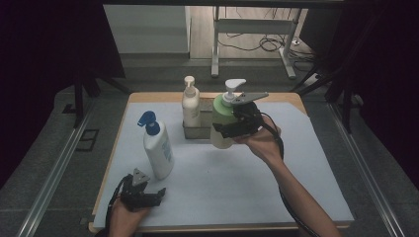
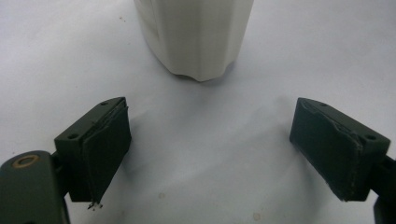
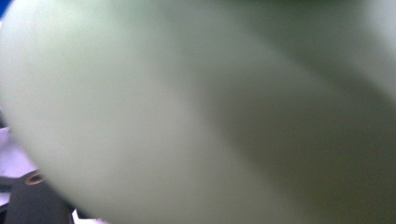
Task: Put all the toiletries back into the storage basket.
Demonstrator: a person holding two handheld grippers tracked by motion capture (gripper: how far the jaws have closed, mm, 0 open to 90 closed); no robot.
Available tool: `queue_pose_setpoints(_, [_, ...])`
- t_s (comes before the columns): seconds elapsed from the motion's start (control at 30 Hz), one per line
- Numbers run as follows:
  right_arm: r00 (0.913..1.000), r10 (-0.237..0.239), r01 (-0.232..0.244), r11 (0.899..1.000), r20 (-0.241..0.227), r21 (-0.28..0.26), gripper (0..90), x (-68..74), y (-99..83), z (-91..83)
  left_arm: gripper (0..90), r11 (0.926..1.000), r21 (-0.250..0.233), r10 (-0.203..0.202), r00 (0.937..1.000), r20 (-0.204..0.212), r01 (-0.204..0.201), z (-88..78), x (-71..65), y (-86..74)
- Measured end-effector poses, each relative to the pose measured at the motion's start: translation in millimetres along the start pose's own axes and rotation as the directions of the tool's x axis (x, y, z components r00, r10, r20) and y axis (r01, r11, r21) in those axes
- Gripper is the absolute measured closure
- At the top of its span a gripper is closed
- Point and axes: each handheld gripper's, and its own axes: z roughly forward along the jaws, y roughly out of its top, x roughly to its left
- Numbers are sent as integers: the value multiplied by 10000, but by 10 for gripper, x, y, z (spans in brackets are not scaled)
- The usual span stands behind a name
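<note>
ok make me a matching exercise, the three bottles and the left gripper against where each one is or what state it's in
Things:
1. green bottle
2. blue-capped bottle
3. cream bottle
4. left gripper

Places or states:
a. standing in the grey holder
b. open, with nothing between its jaws
c. held in the right gripper
d. standing on the white sheet, ahead of the left gripper

Pairs: 1-c, 2-d, 3-a, 4-b

Pale green pump bottle [image 1: 221,123] showing white pump, white bottle [image 1: 158,148] wearing blue pump, cream bottle [image 1: 190,104] sitting in seemingly grey holder [image 1: 196,132], black jaws contrasting against white sheet [image 1: 237,177].
</note>
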Motion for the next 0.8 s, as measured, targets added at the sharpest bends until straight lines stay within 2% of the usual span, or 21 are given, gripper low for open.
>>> queue_pose_setpoints(0.37, [9985, 324, -323, 9995, 444, -49, 116, -140, 150, 134, 123, 10000, 3, 2, 10000, 2, -2, 0, 0, 0])
queue_pose_setpoints(0.8, [9949, 477, -462, 9988, 883, -187, 116, -256, 321, 366, 123, 10000, 8, 12, 10000, 6, -12, -1, 1, 0])
